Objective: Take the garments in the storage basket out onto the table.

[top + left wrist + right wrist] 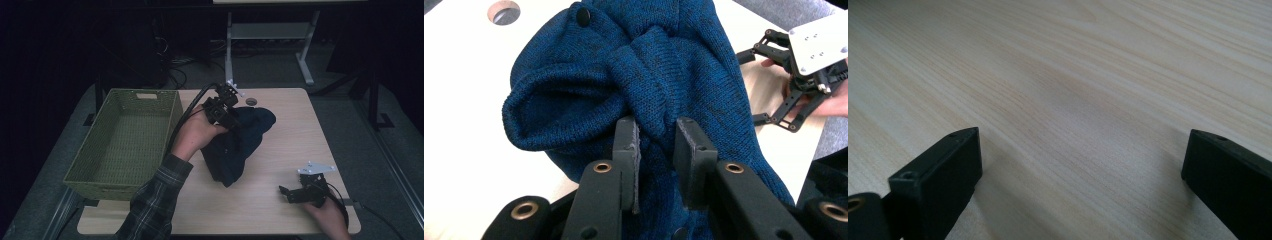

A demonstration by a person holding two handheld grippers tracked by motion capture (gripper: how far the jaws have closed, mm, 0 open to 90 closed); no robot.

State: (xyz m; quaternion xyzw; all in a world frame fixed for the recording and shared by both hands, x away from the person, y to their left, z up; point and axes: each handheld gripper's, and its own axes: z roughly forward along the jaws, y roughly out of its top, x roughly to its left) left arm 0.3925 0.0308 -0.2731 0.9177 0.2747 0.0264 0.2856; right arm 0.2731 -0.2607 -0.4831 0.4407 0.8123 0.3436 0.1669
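The left gripper (655, 142) pinches a thick fold of the blue knit garment (240, 145), which lies mid-table at three o'clock from the green basket (125, 142). Soft and limp, probably light, it is best held by bunched folds. The right gripper (291, 194) rests wide open at five o'clock.

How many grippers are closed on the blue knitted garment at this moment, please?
1: the left gripper, mid-table, pinches a fold of the blue knitted garment. The right gripper, near the table's front right, is open over bare wood.
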